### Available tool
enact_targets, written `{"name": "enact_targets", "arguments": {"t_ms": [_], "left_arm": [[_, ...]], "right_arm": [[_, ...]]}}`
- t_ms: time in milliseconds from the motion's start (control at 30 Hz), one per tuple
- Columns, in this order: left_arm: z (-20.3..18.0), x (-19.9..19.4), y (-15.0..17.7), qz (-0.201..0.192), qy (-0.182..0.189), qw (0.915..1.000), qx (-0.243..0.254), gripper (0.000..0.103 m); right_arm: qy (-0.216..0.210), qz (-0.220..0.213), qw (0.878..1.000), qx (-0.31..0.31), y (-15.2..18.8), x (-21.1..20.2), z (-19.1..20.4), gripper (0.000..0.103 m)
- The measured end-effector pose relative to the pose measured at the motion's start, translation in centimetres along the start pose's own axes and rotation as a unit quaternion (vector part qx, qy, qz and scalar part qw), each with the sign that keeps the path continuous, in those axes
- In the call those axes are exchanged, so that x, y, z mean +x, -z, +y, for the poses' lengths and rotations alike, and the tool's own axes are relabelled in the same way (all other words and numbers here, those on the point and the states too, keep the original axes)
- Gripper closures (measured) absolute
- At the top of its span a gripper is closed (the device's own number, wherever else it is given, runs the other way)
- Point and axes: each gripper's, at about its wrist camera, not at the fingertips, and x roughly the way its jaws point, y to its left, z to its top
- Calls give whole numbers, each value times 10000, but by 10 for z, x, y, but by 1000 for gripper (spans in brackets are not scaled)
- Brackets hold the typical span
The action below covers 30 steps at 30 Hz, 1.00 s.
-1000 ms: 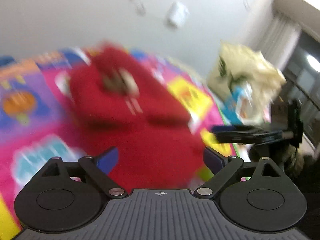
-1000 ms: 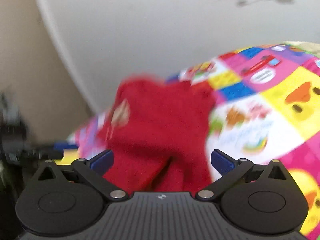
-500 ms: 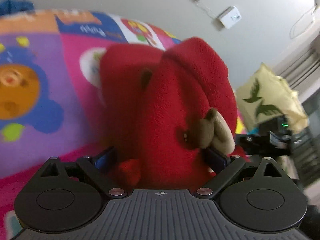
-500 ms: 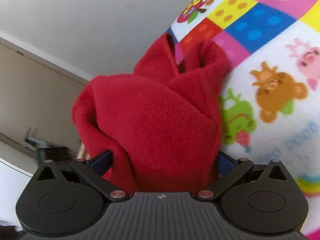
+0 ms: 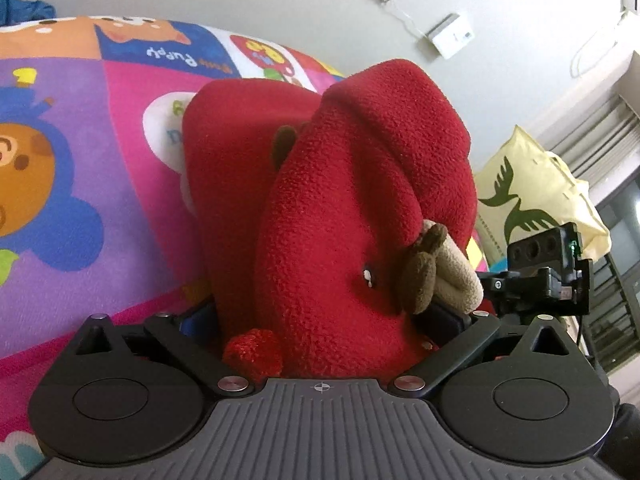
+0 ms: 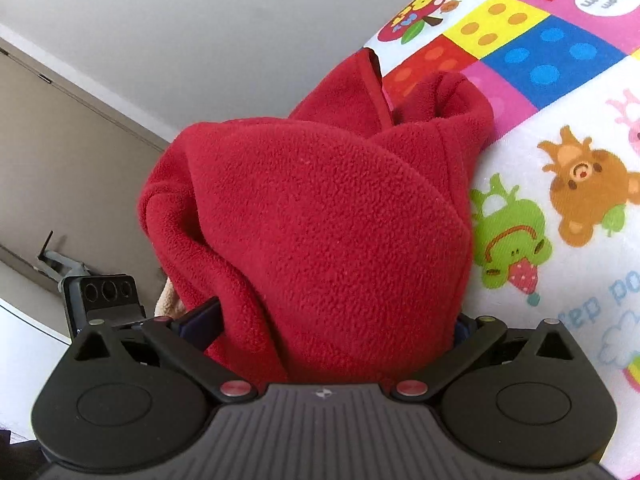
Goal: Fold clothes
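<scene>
The red fleece (image 5: 352,208) looks bigger and closer than 1 second ago, and the blur is gone. The left gripper (image 5: 320,320) and the right gripper (image 6: 332,328) each pinch a thick bunch of it, lifted above the bright cartoon mat (image 5: 72,168).

Both wrist cameras looked forward along their fingers, very close to the bunched red fleece garment (image 5: 352,208) (image 6: 328,232) they shared.

fleece garment (image 5: 352,200): red, brown-and-tan appliqué | blanket (image 5: 72,160): pink, purple, blue, yellow cartoon-animal patchwork | bag (image 5: 532,188): pale yellow, green antler print
</scene>
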Motion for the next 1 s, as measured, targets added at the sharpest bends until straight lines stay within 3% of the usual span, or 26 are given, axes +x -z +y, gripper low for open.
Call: {"name": "enact_targets", "arguments": {"t_ms": [500, 667, 733, 833, 933, 1000], "left_arm": [[-7, 14, -10, -131, 166, 9998, 29, 1], [-43, 21, -36, -113, 199, 9984, 522, 1], [-59, 31, -51, -64, 293, 9972, 680, 1], [-75, 59, -75, 15, 405, 9948, 940, 1], [-86, 89, -103, -140, 700, 9938, 855, 1], [-93, 108, -123, -207, 710, 9919, 1035, 1]], "right_arm": [[-294, -300, 9990, 176, 4, -5, -6, 0], [-835, -733, 9934, 289, 5, -35, -10, 0], [-804, -956, 9918, 277, 0, -50, -14, 0], [-588, -1396, 9883, 175, -17, -76, -18, 0], [-245, -2031, 9780, 415, -47, -105, -27, 0], [614, -2305, 9673, 866, -66, -123, -41, 0]]}}
